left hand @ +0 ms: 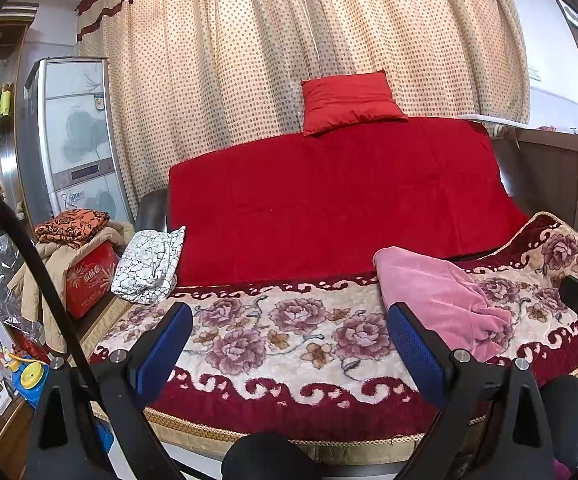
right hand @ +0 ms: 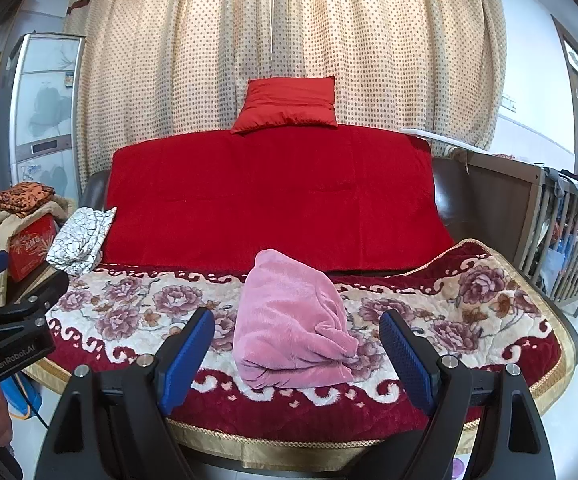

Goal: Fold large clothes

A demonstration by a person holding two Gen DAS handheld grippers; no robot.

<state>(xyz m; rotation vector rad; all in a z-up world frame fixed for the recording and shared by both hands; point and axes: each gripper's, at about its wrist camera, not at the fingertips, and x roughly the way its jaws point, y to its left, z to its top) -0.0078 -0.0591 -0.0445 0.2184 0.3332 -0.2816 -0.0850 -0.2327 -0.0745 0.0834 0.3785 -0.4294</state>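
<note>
Both the left gripper (left hand: 289, 332) and right gripper (right hand: 297, 338) gaped wide and empty, the folded pink garment (right hand: 293, 328) lying beyond the right's jaws.

A pink fleecy garment (right hand: 293, 320) lies folded into a compact, rumpled bundle on the floral sofa cover (right hand: 469, 320).

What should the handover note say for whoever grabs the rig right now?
Left tongs: open, empty, hovering over the floral blanket.
Right tongs: open, empty, lined up on the pink garment, not touching it.
Pink garment: lies in a folded bundle on the floral blanket, in front of the red throw.
Done: the pink garment looks folded.
Left: a white patterned cloth sits crumpled at the sofa's left end; possibly next, cannot tell.
</note>
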